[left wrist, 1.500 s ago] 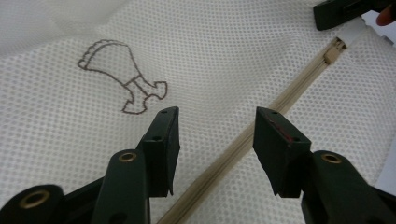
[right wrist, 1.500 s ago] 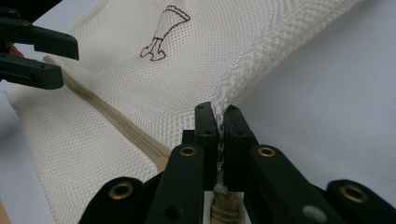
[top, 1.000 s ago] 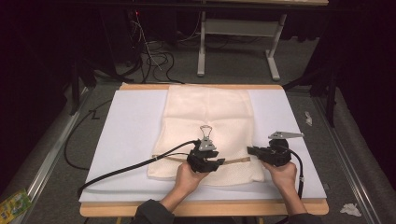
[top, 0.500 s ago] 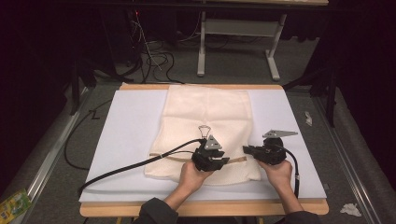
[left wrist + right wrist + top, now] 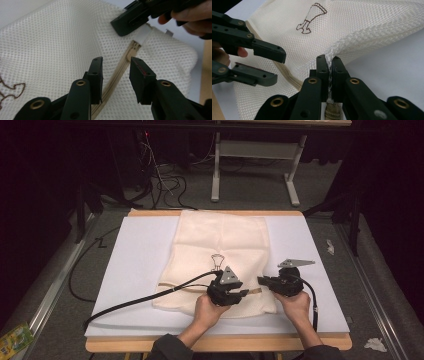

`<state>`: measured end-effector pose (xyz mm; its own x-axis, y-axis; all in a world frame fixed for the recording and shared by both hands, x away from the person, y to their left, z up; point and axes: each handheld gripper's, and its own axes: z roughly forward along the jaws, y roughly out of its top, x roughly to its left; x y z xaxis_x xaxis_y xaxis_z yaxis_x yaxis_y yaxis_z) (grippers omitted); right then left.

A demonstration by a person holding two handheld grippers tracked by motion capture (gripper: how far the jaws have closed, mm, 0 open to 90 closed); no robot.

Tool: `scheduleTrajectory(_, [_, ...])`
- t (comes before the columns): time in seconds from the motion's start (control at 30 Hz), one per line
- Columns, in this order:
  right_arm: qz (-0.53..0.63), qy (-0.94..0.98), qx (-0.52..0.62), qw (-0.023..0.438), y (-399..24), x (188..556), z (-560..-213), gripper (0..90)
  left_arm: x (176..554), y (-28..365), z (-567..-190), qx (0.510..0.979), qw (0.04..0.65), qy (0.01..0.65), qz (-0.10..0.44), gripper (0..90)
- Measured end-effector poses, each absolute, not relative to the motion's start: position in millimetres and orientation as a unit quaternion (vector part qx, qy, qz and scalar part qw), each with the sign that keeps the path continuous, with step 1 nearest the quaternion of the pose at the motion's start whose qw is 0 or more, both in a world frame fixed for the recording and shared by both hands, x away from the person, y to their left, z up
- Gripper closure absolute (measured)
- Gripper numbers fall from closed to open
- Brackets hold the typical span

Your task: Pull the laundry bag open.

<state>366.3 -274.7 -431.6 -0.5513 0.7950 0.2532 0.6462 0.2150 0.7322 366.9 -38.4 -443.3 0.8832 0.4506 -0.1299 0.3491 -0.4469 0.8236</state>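
Your left gripper (image 5: 115, 75) has its jaws spread, and they have just been opening a little wider; the zipper (image 5: 117, 75) runs up between them, with neither pad pressing on it. In the left gripper view it sits low in the frame, with the zipper's pull (image 5: 131, 50) just above the jaws. Your right gripper (image 5: 330, 67) is pressed together on a bunched fold of the mesh bag (image 5: 362, 27), at the bottom middle of its own view. From above, both grippers lie in the lower middle of the frame, the left (image 5: 245, 292) and right (image 5: 261, 281) tips near each other over the bag's (image 5: 220, 240) lower edge. The bag rests on the white board (image 5: 135, 260), centred
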Motion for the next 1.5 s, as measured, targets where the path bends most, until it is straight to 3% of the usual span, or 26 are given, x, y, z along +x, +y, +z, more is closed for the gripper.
scheduleTrajectory(0.33, [0.425,0.774,0.462,0.088,-270,364,-435,88.1,367,-49,-457,0.852,0.466,0.239,0.014,69.7])
scheduleTrajectory(0.87, [0.444,0.771,0.448,0.083,-264,360,-434,88.1,364,-59,-460,0.859,0.449,0.248,0.006,67.0])
scheduleTrajectory(1.2, [0.445,0.771,0.448,0.08,-265,360,-435,88.1,360,-59,-461,0.854,0.464,0.235,-0.005,78.1])
scheduleTrajectory(1.5, [0.445,0.772,0.446,0.081,-265,360,-436,88.1,364,-60,-461,0.849,0.466,0.248,-0.01,81.2])
